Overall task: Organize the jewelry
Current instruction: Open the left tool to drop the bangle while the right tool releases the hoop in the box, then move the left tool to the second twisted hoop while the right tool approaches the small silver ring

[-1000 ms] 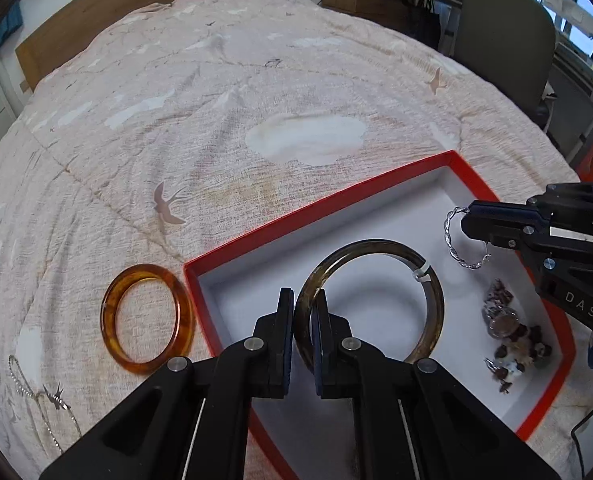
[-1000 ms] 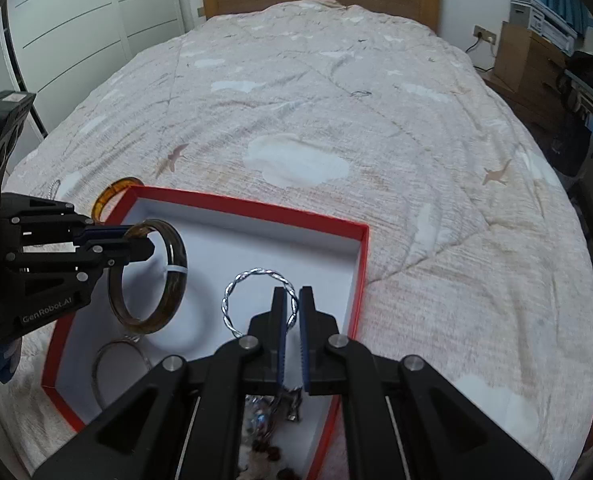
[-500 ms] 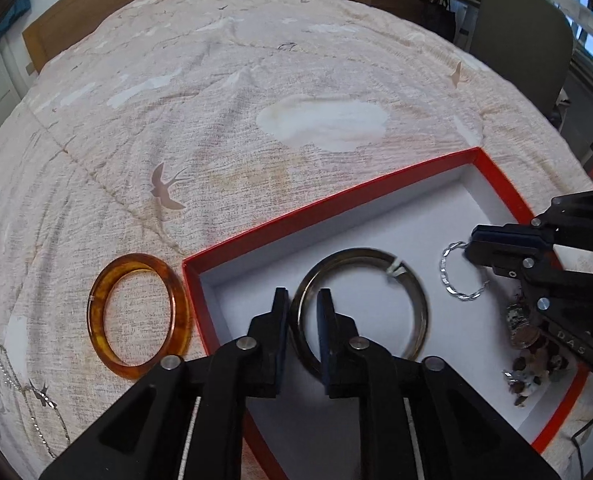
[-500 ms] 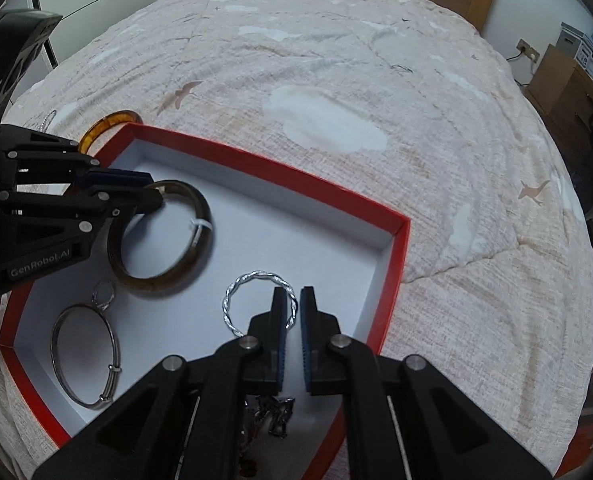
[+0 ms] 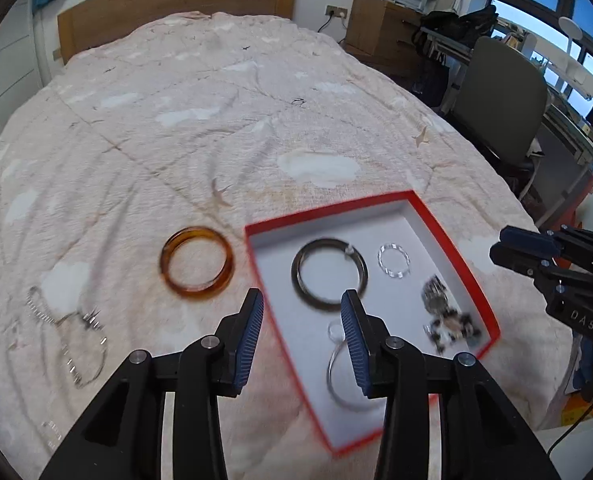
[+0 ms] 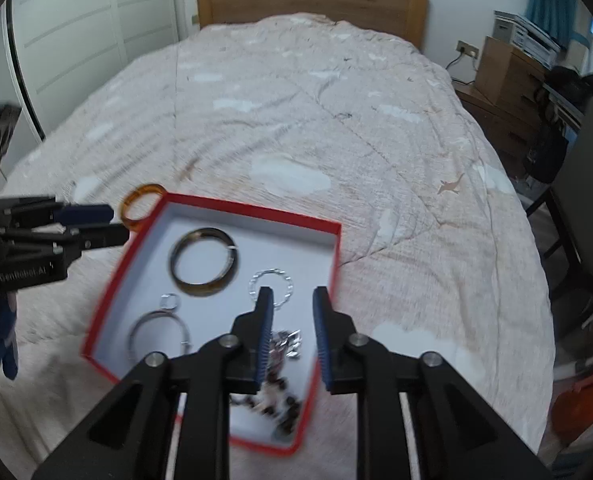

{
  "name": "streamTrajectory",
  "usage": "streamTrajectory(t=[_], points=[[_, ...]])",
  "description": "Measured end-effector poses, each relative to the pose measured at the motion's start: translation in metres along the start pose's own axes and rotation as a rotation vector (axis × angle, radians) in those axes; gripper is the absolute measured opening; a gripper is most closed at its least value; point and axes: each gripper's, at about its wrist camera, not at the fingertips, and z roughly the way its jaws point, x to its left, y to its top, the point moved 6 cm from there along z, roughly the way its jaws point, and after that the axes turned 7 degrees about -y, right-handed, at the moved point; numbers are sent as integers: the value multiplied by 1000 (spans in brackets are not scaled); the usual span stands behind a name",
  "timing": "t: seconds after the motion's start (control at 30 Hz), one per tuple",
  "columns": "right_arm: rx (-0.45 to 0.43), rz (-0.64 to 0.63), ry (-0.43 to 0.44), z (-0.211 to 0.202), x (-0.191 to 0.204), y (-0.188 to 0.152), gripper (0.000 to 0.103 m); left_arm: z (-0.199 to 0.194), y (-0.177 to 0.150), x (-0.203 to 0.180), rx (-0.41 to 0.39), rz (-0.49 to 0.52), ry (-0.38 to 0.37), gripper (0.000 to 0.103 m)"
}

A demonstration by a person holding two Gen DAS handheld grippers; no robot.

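A red box [image 5: 452, 240] [image 6: 252, 210] with a white floor lies on the bed. In it lie a dark brown bangle [image 5: 329, 274] [image 6: 203, 261], a twisted silver ring [image 5: 393, 260] [image 6: 270, 285], a thin silver hoop [image 5: 342, 380] [image 6: 158, 334] and a beaded pile [image 5: 446, 320] [image 6: 280, 380]. An amber bangle [image 5: 196, 266] [image 6: 140, 202] and a silver chain [image 5: 68, 336] lie on the quilt left of the box. My left gripper [image 5: 302, 320] is open and empty above the box's left edge. My right gripper [image 6: 292, 320] is open and empty above the box.
The quilted bed [image 5: 216, 100] has a wooden headboard [image 6: 312, 4] at the far end. An office chair [image 5: 500, 104] and a wooden cabinet [image 5: 384, 24] stand to the right of the bed. White wardrobe doors [image 6: 76, 40] stand on the left.
Both grippers opened and lifted back from the box. The dark brown bangle and the twisted silver ring were let go and now lie on the box floor.
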Motion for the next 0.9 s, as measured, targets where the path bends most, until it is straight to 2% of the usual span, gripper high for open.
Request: streamTrajectory(t=[0.07, 0.17, 0.47, 0.63, 0.9], points=[[-21, 8, 10, -19, 14, -5, 24, -23, -11, 2, -11, 5, 11, 42], [-54, 20, 43, -48, 39, -9, 24, -68, -31, 14, -60, 5, 52, 54], [-147, 22, 117, -118, 112, -22, 24, -171, -77, 69, -171, -79, 139, 64], [-174, 42, 142, -139, 141, -32, 24, -212, -112, 98, -222, -162, 165, 74], [-181, 57, 172, -159, 181, -50, 24, -251, -174, 144, -269, -288, 215, 77]])
